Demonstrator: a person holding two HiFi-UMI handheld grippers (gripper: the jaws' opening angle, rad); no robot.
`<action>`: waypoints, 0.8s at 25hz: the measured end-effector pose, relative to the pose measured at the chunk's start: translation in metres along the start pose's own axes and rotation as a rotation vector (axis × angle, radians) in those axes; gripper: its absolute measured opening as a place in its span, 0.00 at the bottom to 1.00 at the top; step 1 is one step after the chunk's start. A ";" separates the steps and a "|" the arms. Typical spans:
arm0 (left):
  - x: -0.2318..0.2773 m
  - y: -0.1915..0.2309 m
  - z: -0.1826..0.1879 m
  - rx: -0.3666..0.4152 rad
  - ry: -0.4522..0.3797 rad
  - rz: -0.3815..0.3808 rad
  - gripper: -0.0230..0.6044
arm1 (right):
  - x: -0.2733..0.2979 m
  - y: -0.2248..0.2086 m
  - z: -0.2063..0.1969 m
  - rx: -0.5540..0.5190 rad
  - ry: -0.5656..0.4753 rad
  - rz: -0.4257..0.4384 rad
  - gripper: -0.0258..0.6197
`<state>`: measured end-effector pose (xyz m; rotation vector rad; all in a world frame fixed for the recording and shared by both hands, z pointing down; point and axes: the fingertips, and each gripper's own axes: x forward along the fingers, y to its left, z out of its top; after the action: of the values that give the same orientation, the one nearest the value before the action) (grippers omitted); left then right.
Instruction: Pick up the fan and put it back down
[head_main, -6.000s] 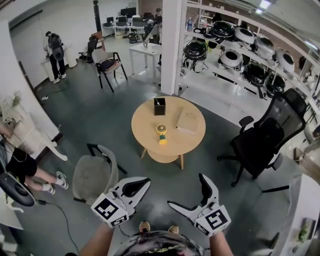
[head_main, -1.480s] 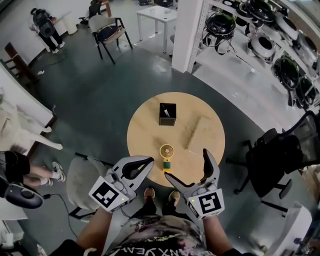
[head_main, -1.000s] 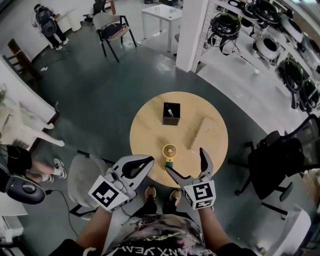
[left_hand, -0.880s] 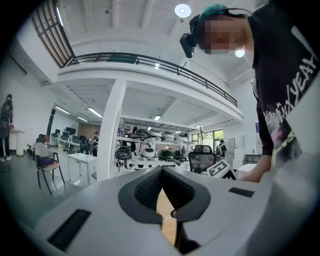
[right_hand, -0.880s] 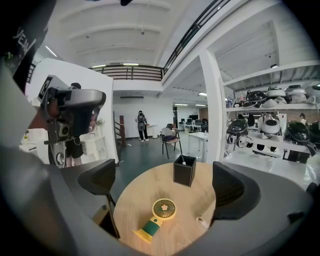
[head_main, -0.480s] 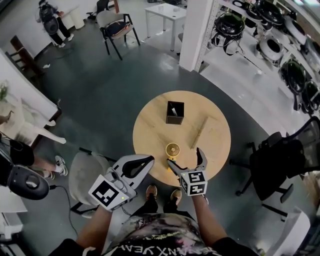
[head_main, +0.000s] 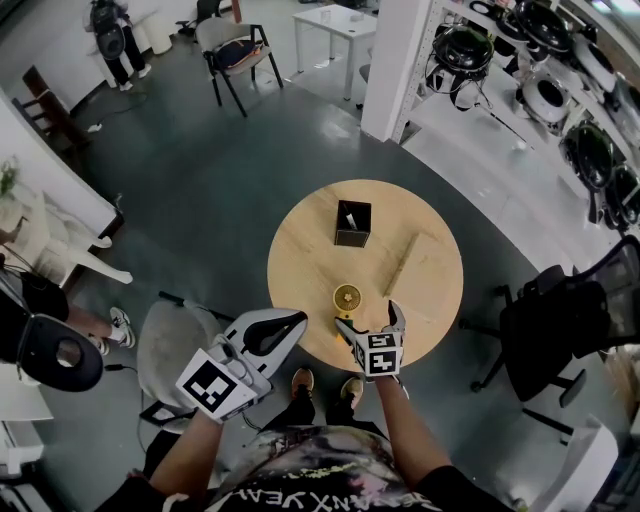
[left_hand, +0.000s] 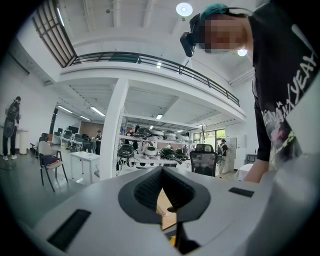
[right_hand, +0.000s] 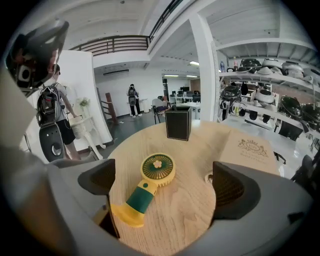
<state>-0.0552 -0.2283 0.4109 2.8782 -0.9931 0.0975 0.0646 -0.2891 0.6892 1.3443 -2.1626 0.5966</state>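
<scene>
A small yellow and green hand fan (head_main: 347, 297) (right_hand: 148, 185) lies flat on the round wooden table (head_main: 300, 250), near its front edge. Its round head points away from me and its handle points towards me. My right gripper (head_main: 368, 320) (right_hand: 162, 182) is open just above the table. One jaw stands on each side of the fan's handle, and neither touches it. In the head view this gripper hides most of the handle. My left gripper (head_main: 295, 320) (left_hand: 161, 172) hangs off the table's front left edge, shut with nothing in it.
A black open box (head_main: 352, 222) (right_hand: 178, 122) stands on the table beyond the fan. A flat wooden case (head_main: 418, 262) (right_hand: 250, 150) lies to the right. A grey chair (head_main: 175, 350) stands at front left, a black office chair (head_main: 545, 320) at right.
My right gripper has moved forward and down, from in front of the table to astride the fan's handle, still open. The left gripper has held its place.
</scene>
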 end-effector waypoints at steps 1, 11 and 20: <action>-0.001 0.000 0.000 -0.002 0.002 0.001 0.06 | 0.004 -0.001 -0.006 0.005 0.015 -0.004 0.95; -0.004 0.003 -0.003 -0.012 0.009 0.002 0.06 | 0.031 -0.008 -0.050 0.040 0.141 -0.041 0.95; 0.000 0.000 0.000 -0.009 -0.013 -0.016 0.06 | 0.043 -0.010 -0.062 0.115 0.180 -0.058 0.95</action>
<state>-0.0551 -0.2280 0.4106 2.8815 -0.9692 0.0730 0.0703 -0.2841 0.7651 1.3525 -1.9648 0.7979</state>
